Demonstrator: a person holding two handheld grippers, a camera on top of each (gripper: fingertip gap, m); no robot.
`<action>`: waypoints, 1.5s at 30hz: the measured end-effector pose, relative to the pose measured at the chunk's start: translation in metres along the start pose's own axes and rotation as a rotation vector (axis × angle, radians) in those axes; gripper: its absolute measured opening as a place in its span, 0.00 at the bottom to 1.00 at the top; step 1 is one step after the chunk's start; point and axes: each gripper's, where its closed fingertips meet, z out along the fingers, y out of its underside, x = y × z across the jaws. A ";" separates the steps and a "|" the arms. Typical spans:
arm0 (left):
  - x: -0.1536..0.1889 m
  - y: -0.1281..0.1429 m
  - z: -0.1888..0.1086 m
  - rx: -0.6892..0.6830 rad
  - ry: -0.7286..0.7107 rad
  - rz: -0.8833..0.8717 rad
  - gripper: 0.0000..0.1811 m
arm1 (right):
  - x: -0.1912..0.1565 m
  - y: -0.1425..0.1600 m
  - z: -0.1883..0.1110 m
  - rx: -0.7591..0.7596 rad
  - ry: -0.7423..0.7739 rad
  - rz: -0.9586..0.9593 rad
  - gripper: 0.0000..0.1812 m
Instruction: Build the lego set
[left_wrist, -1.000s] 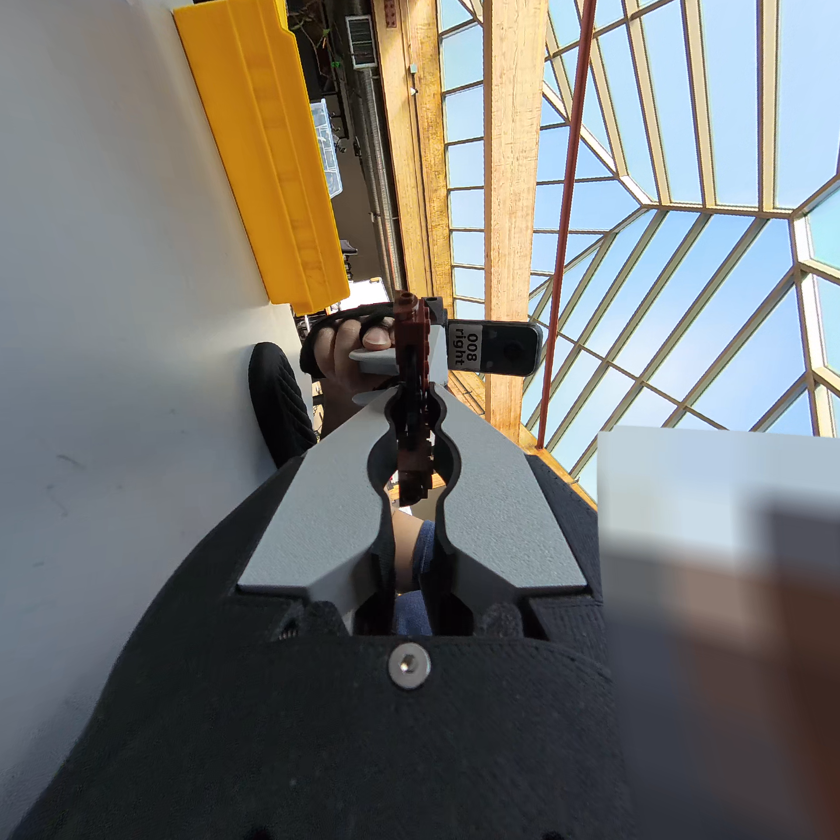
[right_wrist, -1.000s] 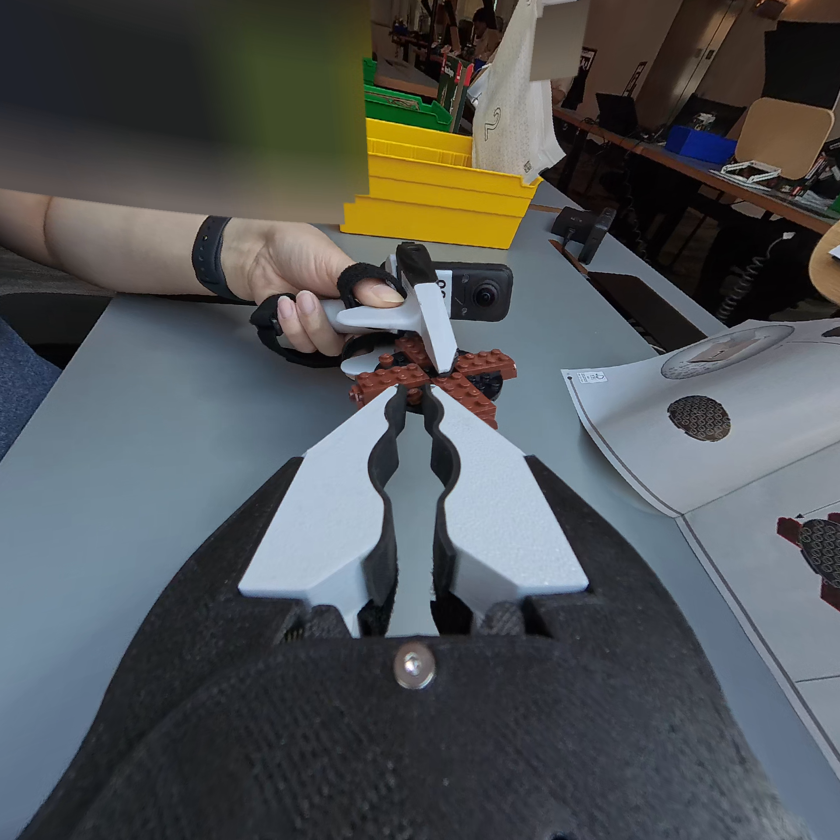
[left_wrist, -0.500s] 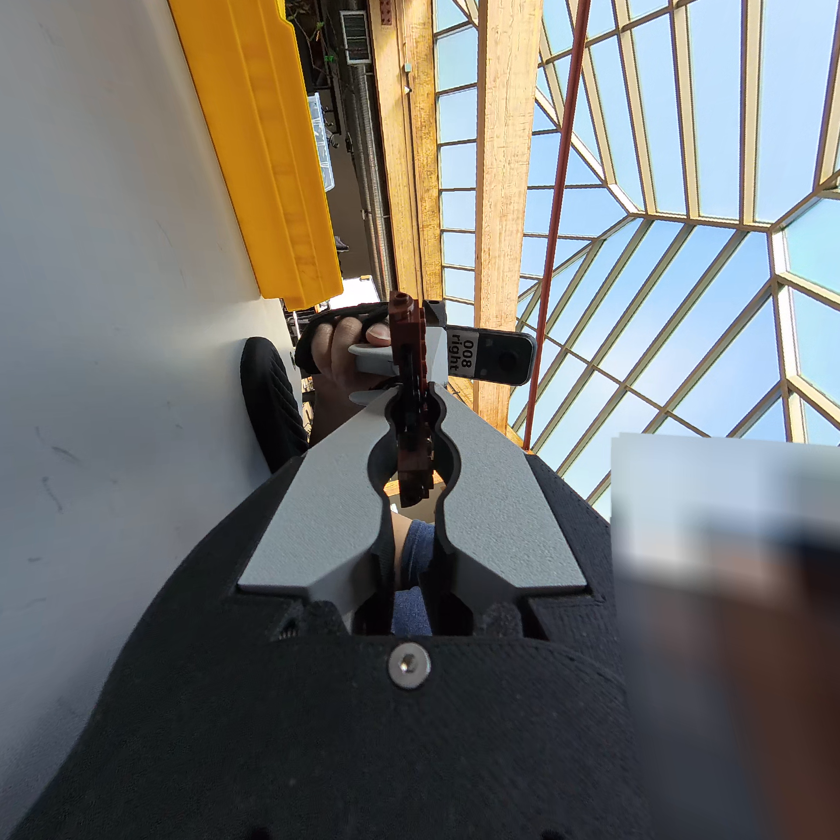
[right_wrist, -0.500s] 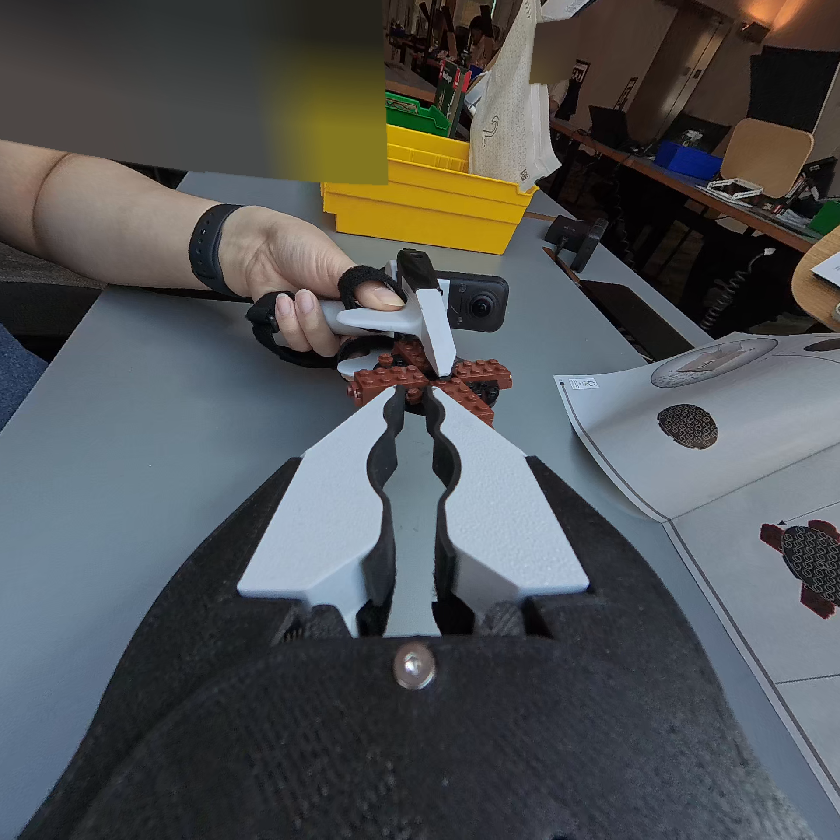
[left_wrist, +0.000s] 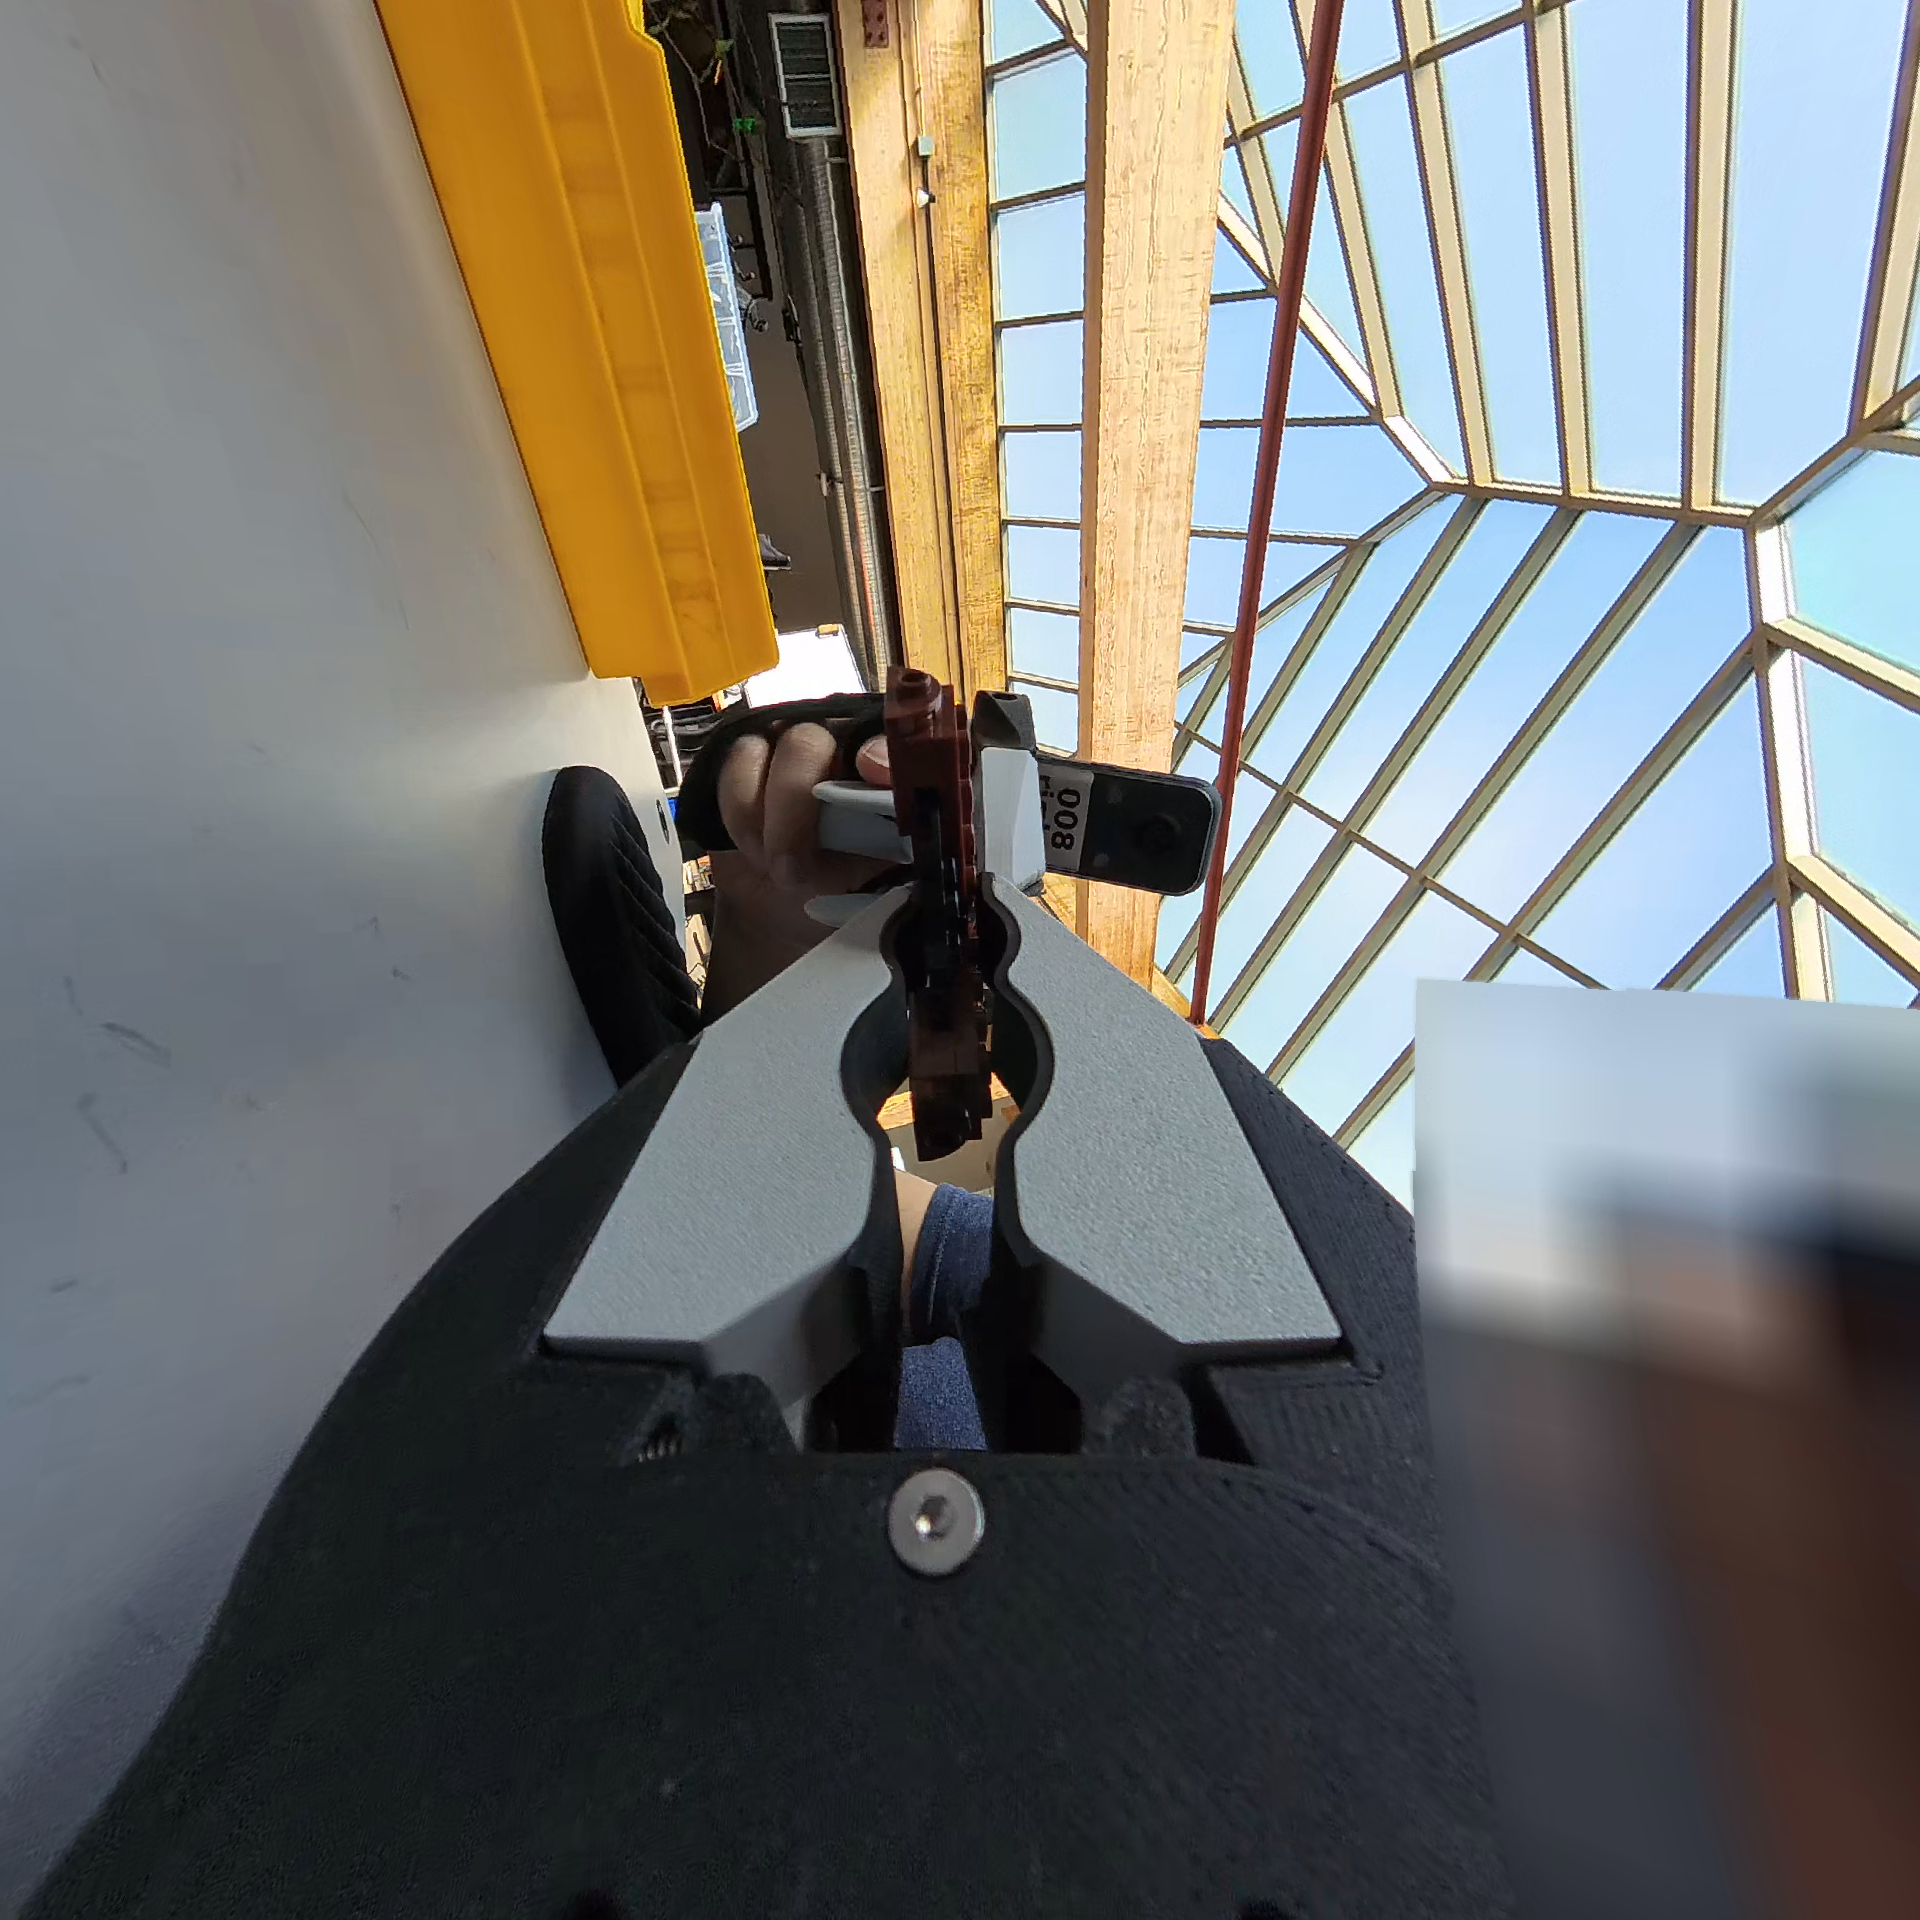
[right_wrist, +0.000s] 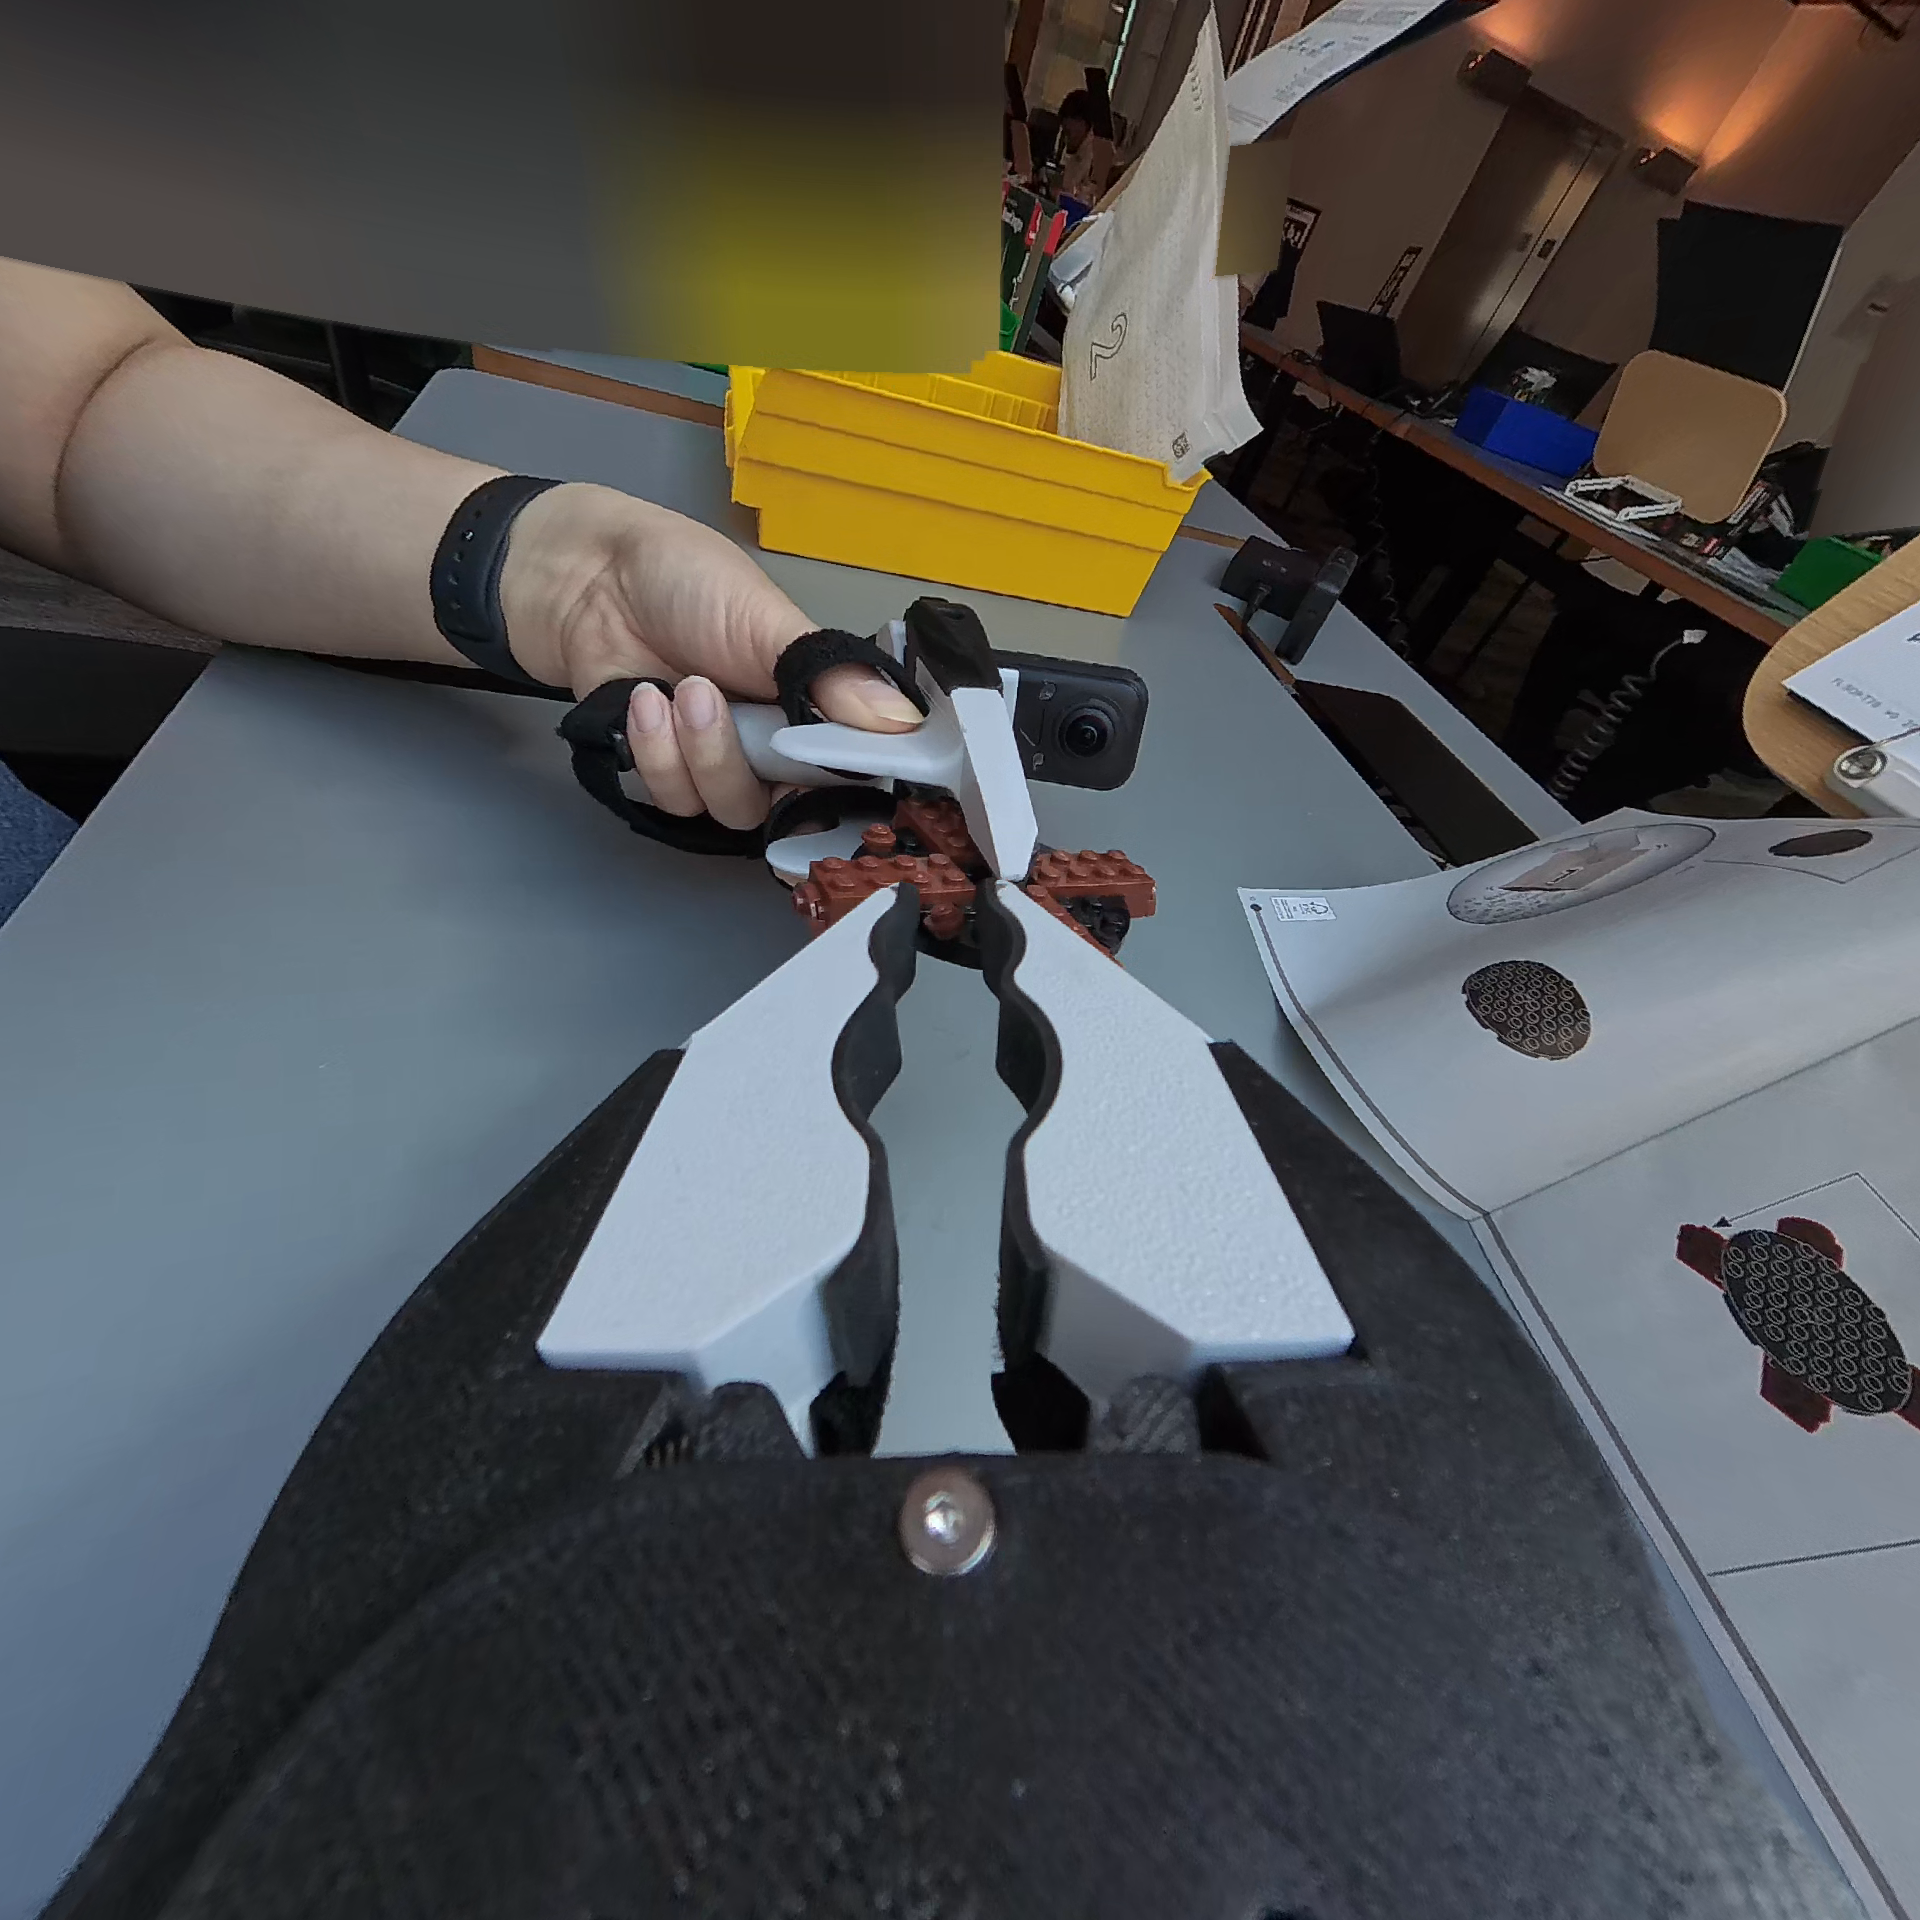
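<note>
we see the lego model (right_wrist: 966, 891), a reddish-brown cross of studded plates over dark parts, held just above the grey table (right_wrist: 312, 987) between the two tools. in the right wrist view, our right gripper (right_wrist: 943, 902) has its grey fingers (right_wrist: 769, 1122) reaching the near edge of the model, tips close together with a narrow gap behind them; they seem to pinch a brown plate, though the contact itself is hidden by the tips. the left gripper (right_wrist: 992, 821) comes in from the far side, held by a hand (right_wrist: 665, 665) with a black wristband, its white finger angled down onto the top of the model, a small black camera mounted beside it. in the left wrist view, turned on its side, our left gripper (left_wrist: 943, 920) is clamped on the lego model (left_wrist: 940, 935), which stands edge-on between the fingers (left_wrist: 1132, 1132), and the right gripper (left_wrist: 914, 821) shows beyond it. a stack of yellow bins (right_wrist: 956, 488) sits farther back on the table, and an open instruction booklet (right_wrist: 1621, 1122) lies to the right, near the model but not touching it.
</note>
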 end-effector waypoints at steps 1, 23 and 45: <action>0.000 0.000 0.000 -0.001 0.000 0.000 0.03 | 0.000 -0.001 0.000 0.003 0.004 -0.010 0.06; -0.002 0.000 0.000 0.002 -0.012 0.007 0.03 | -0.002 0.004 0.001 -0.028 0.006 -0.028 0.03; -0.003 0.001 0.001 0.002 -0.014 0.002 0.03 | -0.001 0.007 0.001 -0.057 0.016 -0.060 0.03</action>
